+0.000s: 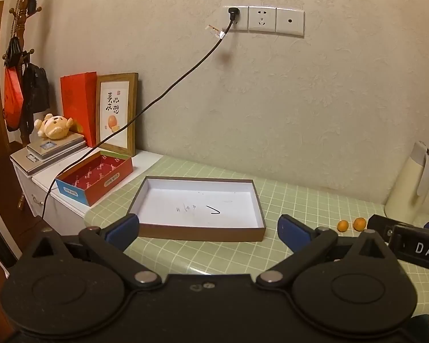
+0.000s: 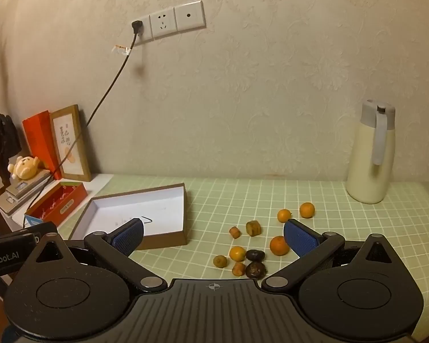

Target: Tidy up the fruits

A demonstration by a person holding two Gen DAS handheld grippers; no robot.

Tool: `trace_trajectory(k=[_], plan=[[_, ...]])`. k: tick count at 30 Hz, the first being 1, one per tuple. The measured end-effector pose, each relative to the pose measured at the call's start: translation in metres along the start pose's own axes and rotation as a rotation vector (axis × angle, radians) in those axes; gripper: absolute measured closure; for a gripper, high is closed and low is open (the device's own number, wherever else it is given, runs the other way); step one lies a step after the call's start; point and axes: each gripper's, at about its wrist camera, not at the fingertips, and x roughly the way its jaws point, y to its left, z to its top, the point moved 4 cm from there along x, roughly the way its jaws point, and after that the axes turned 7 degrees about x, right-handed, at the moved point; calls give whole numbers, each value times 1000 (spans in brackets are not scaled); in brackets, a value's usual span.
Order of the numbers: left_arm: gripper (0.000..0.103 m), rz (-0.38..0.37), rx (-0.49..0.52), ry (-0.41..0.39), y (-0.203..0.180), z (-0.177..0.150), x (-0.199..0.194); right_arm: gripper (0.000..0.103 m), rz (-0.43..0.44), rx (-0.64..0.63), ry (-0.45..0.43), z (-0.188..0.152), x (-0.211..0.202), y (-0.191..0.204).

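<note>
A shallow brown box with a white inside lies empty on the green checked tabletop. Right of it lies a loose cluster of fruit: several small oranges, several brownish cut pieces and two dark round fruits. Two of the oranges show at the right of the left wrist view. My left gripper hangs open just in front of the box's near wall, holding nothing. My right gripper stands open above the fruit cluster, its right pad next to one orange, nothing gripped.
A cream thermos jug stands at the back right by the wall. A red and blue open box, a kitchen scale with a plush bear, a framed picture and a hanging black cable crowd the left side.
</note>
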Motion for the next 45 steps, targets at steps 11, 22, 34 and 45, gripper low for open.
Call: trace_trajectory(k=[11, 22, 34, 45], plan=[[6, -1, -16, 6, 2, 0, 2, 0, 3, 5, 15, 1, 2, 1], [6, -2, -36, 4, 4, 3, 4, 0, 8, 10, 20, 2, 4, 2], [6, -6, -41, 3, 5, 0, 4, 0, 13, 21, 24, -3, 3, 4], [6, -7, -41, 3, 6, 0, 3, 0, 10, 23, 25, -1, 5, 2]])
